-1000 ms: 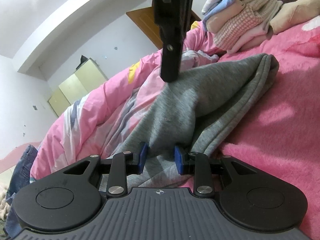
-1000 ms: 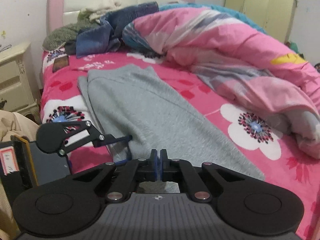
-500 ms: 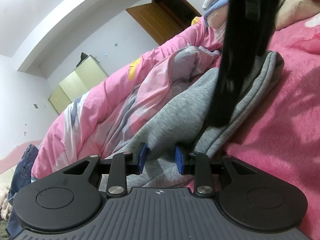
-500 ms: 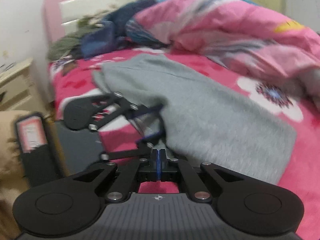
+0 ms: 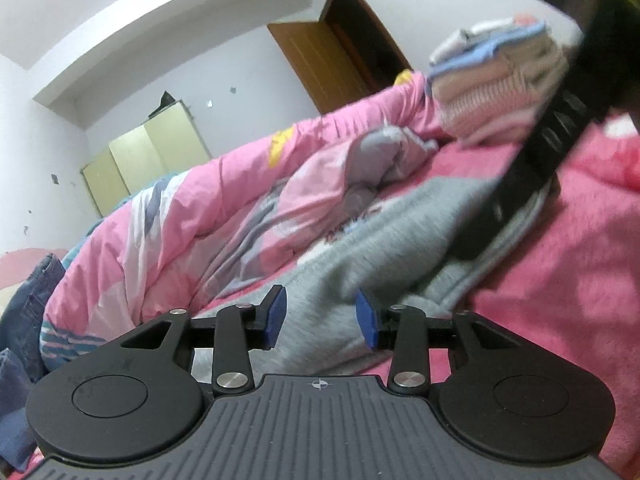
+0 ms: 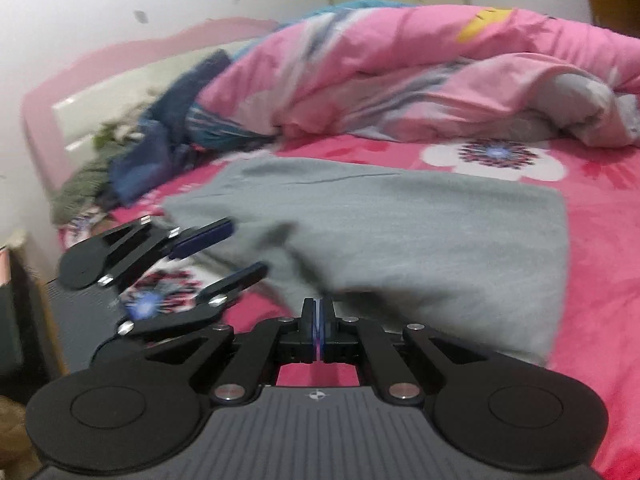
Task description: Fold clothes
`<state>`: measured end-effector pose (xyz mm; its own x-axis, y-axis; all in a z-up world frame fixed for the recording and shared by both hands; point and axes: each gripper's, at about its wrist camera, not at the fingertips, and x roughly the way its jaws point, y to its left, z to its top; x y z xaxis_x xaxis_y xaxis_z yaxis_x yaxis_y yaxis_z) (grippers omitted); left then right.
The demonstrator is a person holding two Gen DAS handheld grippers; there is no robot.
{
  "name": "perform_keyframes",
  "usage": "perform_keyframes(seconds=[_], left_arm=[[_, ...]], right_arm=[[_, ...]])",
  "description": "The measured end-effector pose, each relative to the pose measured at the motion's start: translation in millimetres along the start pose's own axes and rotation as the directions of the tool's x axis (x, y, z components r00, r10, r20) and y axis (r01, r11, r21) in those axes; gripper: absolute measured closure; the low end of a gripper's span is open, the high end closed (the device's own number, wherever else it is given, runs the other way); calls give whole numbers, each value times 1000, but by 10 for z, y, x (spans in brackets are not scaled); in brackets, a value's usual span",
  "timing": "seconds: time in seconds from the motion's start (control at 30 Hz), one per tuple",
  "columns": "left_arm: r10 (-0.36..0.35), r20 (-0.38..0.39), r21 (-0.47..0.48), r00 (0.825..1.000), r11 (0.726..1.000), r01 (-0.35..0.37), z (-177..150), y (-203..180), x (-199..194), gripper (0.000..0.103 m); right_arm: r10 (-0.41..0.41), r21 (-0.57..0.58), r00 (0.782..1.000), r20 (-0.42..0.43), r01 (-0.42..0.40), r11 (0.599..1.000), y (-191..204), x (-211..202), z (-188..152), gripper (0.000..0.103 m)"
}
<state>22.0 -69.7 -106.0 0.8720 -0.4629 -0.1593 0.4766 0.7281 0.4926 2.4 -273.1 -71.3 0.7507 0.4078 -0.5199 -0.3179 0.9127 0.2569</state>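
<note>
A grey garment [image 6: 400, 220] lies folded on the pink flowered sheet [image 6: 600, 260]. My right gripper [image 6: 319, 318] is shut on the garment's near edge, and the cloth runs down into its pads. In the left wrist view the right gripper [image 5: 472, 246] shows as a blurred black bar reaching onto the grey garment [image 5: 360, 264]. My left gripper [image 5: 321, 316] has its jaws opening, and its blue pads stand clear of the cloth that lies beyond them. The right wrist view shows the left gripper [image 6: 240, 248] beside the garment's left edge with its fingers spread.
A bunched pink quilt [image 6: 400, 72] runs along the far side of the bed. A stack of folded clothes [image 5: 492, 80] sits beyond the garment. Jeans and dark clothes [image 6: 160, 148] pile up at the headboard. A wardrobe [image 5: 148, 160] and a brown door [image 5: 332, 56] stand behind.
My left jaws have widened and come off the grey cloth. The right gripper has swung down and across with the garment's edge, and the raised fold now lies lower on the bed.
</note>
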Motion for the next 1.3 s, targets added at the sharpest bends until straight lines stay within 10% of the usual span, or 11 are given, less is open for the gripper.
perform_keyframes(seconds=[0.33, 0.6, 0.87, 1.1, 1.3], left_arm=[[-166, -113, -164, 980, 975, 147, -2, 421, 510, 58], [-208, -64, -266, 976, 946, 184, -18, 418, 482, 102], [-199, 10, -294, 980, 936, 193, -39, 506, 257, 103], [-184, 12, -239, 983, 954, 181, -58, 442, 245, 103], [-181, 23, -201, 983, 963, 182, -98, 384, 176, 103]], right_arm=[[18, 198, 997, 69, -32, 980, -8, 390, -82, 101], [-45, 322, 991, 127, 2, 947, -67, 482, -120, 101], [-235, 527, 944, 230, 82, 846, -90, 693, -212, 101], [-287, 358, 911, 297, 172, 918, 348, 302, -418, 100], [-265, 362, 926, 271, 157, 919, 233, 637, -275, 102]])
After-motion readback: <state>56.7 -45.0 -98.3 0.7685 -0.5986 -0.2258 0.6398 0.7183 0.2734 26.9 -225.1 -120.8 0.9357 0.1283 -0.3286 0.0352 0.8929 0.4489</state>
